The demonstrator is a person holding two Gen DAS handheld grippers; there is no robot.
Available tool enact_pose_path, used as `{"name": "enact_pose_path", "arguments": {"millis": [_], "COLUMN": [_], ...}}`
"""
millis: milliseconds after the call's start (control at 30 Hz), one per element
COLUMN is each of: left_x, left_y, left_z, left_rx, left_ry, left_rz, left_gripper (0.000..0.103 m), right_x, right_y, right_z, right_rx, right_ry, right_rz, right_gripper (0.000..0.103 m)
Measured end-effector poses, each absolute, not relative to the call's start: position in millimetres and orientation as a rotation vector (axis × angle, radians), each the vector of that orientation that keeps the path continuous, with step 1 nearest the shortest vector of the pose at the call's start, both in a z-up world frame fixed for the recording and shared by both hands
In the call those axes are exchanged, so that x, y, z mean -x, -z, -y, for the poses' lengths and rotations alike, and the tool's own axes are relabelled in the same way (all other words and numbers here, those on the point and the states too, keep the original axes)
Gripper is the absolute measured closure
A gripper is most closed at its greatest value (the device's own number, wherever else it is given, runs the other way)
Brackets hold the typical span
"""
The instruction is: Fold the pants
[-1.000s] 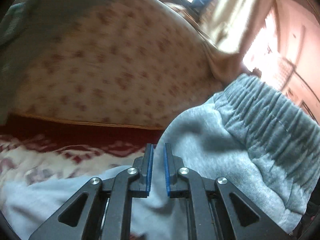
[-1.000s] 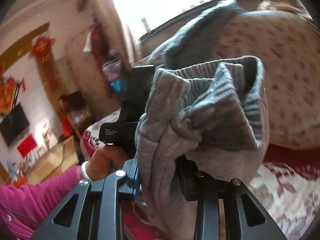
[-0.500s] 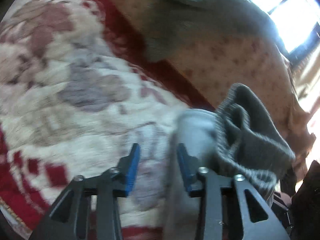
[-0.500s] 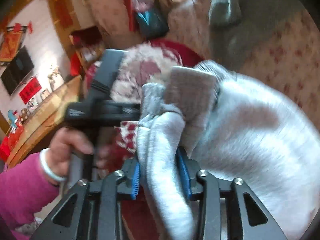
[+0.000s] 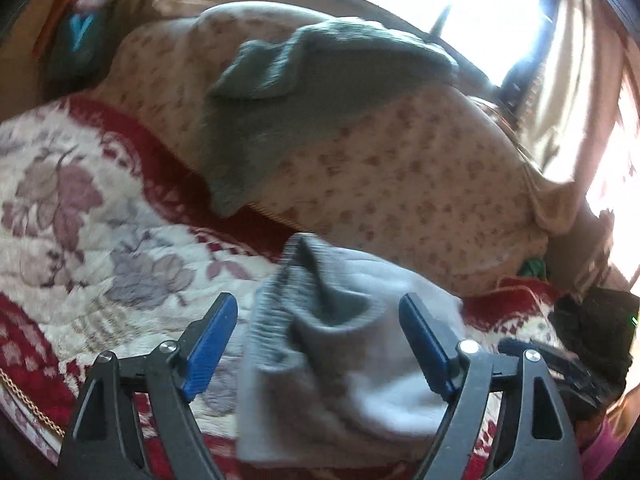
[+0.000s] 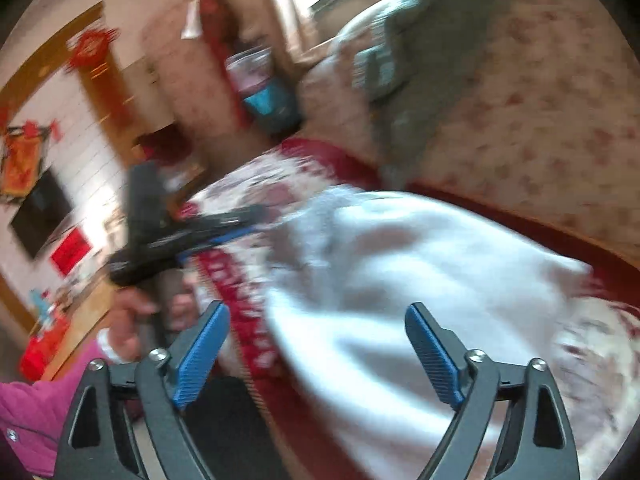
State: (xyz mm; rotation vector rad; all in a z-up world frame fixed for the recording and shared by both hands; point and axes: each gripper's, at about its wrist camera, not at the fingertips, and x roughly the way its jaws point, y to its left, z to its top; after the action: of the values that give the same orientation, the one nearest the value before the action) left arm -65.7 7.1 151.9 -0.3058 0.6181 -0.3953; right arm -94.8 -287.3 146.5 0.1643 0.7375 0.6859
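The light grey sweatpants (image 5: 352, 368) lie bunched on the red and cream floral blanket (image 5: 80, 248), the ribbed waistband (image 5: 288, 300) facing up. My left gripper (image 5: 320, 344) is open, its blue pads apart on either side of the waistband and holding nothing. In the right wrist view the pants (image 6: 420, 280) spread pale over the blanket. My right gripper (image 6: 320, 352) is open and empty just above them. The left gripper (image 6: 180, 232), held in a hand, shows at the pants' far left edge.
A floral-print quilt (image 5: 400, 168) is piled behind the pants, with a grey-green garment (image 5: 304, 92) draped on it. A bright window (image 5: 500, 8) is behind. The person's pink sleeve (image 6: 36, 412) is at lower left. A room with red decorations lies left.
Both grippers have let go of the pants and opened wide. The pants, held up in the air a second ago, now lie on the blanket.
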Motion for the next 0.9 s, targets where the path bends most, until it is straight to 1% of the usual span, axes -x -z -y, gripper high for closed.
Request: {"name": "enact_pose_path", "arguments": {"millis": [200,400,467,633,700,767,800,900], "left_x": [90,88,84,83,90,94,95,92], "left_y": [-165,-144,-130,-97,-84,-82,-85,-94], "left_z": [49,88,84,55,49,49,49,40], "left_rx": [0.172,0.047,0.024,0.095,0.088,0.076,0.078,0.154], "left_ry": [0.442,0.385,0.281,0.203,0.181,0.181,0.186,0.22], "left_rz": [-0.575,-0.599,-0.621,-0.685,-0.674,-0.657,-0.647,-0.644], "left_gripper": [0.02,0.02,0.02,0.02,0.02,0.02,0.02,0.02], "right_x": [109,111,109,124,130,134,136,133], "right_y": [-127,-103,-98,-68,-55,-43,-45,-63], "right_z": [329,325,316,288,280,273,273,288], "right_rx": [-0.145,-0.102,-0.062,0.045,0.054,0.127,0.162,0.112], "right_ry": [-0.558,-0.505,-0.459,-0.474,-0.51,-0.502,-0.506,-0.585], "right_rz": [-0.78,-0.811,-0.81,-0.868,-0.904,-0.941,-0.917,-0.92], "right_gripper": [0.009,0.009,0.009,0.009,0.008,0.009,0.01,0.01]}}
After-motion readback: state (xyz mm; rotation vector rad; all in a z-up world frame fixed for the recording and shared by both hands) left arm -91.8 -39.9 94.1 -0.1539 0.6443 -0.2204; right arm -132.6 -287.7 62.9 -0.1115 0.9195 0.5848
